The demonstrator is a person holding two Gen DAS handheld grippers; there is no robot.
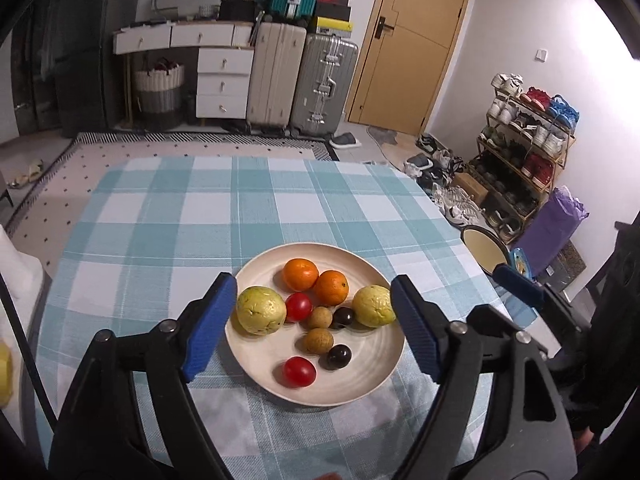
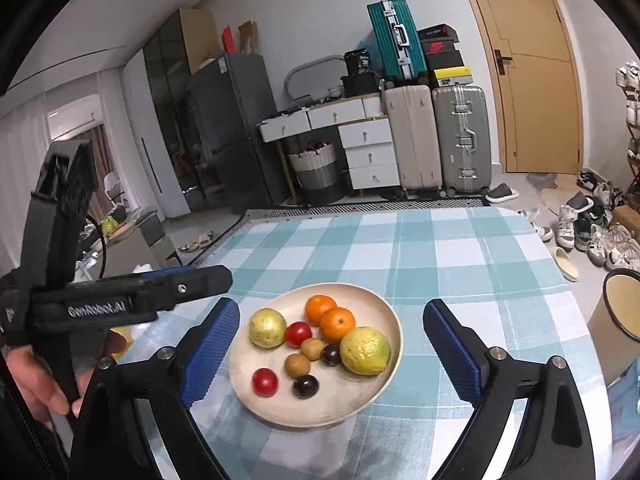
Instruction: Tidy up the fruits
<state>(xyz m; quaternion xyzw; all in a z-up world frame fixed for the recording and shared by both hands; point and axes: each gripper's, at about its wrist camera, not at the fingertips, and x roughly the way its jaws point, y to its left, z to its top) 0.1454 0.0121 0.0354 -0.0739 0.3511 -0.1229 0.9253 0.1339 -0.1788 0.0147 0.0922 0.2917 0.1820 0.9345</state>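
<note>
On checked cloth point(image 1: 168, 216), round plate point(image 1: 256, 376) holds 2 bumpy guavas point(image 1: 261, 310).

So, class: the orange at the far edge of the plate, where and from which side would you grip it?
Grip the far orange across its widest middle, coming down from above. One finger goes on its left flank, open toward the plate, the other on its far-right side. The second orange touches its near-right, so a level approach from the front would probably bump that. Being round, it would likely slip if pinched high.
</note>
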